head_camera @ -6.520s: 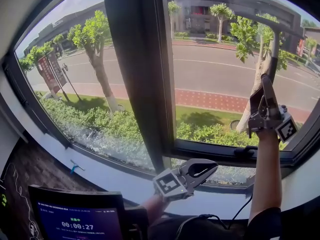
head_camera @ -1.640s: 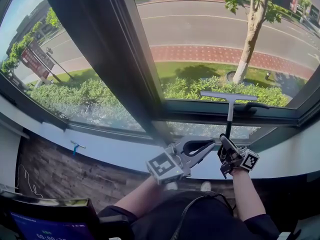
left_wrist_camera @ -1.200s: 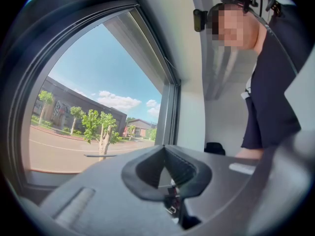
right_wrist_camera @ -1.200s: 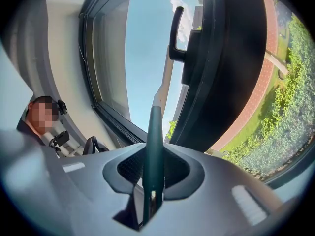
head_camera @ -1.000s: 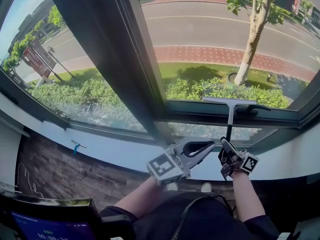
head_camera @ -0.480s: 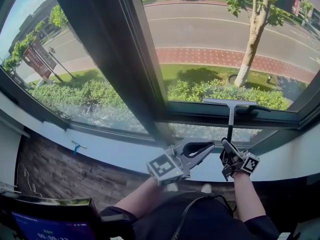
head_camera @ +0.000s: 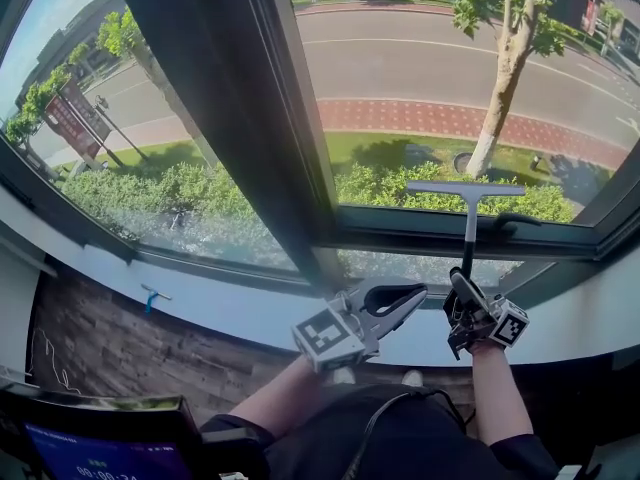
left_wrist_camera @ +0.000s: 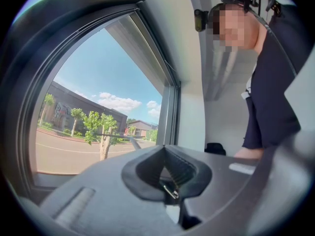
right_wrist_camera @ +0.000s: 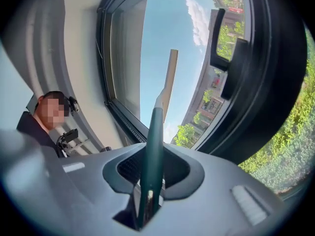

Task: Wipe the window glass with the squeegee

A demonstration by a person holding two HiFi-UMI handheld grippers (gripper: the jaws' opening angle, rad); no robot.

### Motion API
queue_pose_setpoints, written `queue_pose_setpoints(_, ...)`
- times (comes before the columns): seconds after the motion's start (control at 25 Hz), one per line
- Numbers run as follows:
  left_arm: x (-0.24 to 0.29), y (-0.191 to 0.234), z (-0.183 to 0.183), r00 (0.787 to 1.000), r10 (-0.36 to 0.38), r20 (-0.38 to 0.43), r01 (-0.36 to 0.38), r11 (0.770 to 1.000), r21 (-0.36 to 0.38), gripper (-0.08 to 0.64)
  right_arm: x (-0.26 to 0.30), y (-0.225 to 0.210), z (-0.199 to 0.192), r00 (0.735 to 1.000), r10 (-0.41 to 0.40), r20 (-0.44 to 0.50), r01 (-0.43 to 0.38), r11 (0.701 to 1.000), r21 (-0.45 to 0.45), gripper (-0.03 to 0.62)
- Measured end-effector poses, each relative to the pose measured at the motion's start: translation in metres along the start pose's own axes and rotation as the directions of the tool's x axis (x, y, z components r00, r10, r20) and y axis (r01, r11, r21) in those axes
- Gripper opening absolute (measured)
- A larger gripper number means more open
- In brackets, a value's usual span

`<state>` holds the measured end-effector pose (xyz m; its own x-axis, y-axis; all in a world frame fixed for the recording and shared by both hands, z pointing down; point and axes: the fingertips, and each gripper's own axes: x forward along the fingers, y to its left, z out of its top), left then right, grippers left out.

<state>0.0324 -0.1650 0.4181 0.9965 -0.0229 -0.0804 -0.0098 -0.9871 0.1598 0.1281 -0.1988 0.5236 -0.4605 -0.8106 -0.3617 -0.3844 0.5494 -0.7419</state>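
With the right gripper [head_camera: 463,290] pinching the squeegee [head_camera: 466,190] low by the window glass's [head_camera: 430,88] bottom edge, a fresh stroke likely needs lifting it, while the left gripper [head_camera: 400,298] sits pressed together, empty.

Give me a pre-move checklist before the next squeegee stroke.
1. Right claw grip on the squeegee: ok, jaws shut on its handle.
2. Blade contact with the window glass: cannot tell; it sits low on the right pane.
3. Blade level: ok, roughly horizontal in the head view.
4. Left claw out of the way: ok, shut, empty, apart from the squeegee.
5. Window handle clearance: not ok, it lies just right of the squeegee's shaft.
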Motion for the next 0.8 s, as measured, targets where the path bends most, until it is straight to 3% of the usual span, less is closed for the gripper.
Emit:
queue_pose_setpoints(0.4,-0.017,0.014,0.005,0.999,0.02,0.038,-0.02,1.0,0.02,0.004,0.05,0.054,0.062,0.991,0.128,0.028,-0.121,0.976,-0.18,0.086)
queue_pose_setpoints(0.52,-0.037,0.025,0.008,0.998,0.024,0.052,-0.025,0.999,0.026,0.005,0.089,0.078,0.06,0.995,0.077,0.065,-0.072,0.995,-0.072,0.086)
queue_pose_setpoints(0.56,-0.043,0.028,0.009,0.998,0.024,0.056,-0.025,0.999,0.027,0.005,0.1,0.084,0.06,0.994,0.093,0.06,-0.087,0.992,-0.088,0.086)
queue_pose_setpoints(0.68,-0.055,0.033,0.01,0.998,0.021,0.062,-0.023,0.999,0.031,0.004,0.115,0.098,0.068,0.98,0.197,-0.027,-0.196,0.938,-0.285,0.086)
queue_pose_setpoints(0.8,-0.075,0.033,0.014,0.998,0.019,0.066,-0.022,0.999,0.033,0.003,0.138,0.126,0.062,0.97,0.241,-0.031,-0.24,0.93,-0.28,0.086)
